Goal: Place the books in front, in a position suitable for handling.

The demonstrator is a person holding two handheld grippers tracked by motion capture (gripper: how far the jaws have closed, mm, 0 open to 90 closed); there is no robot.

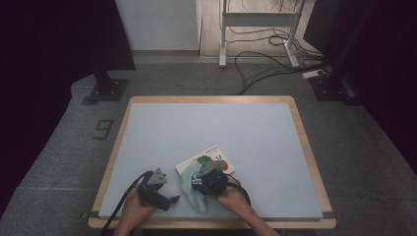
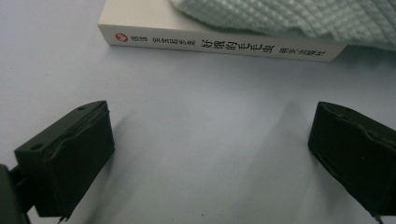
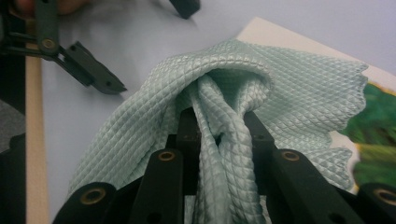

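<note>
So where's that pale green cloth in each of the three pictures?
High view: the cloth is low centre, draped off the book.
Left gripper view: top right, lying on the book.
Right gripper view: centre, pinched in the jaws.
Shared landmark: the book.

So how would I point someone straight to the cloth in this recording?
Start at the blue-grey table and go to its near edge, where a white picture book lies. The cloth drapes over the book's left end, bunched in the right gripper. It is the only soft thing: pale mint, with a quilted diamond weave.
</note>
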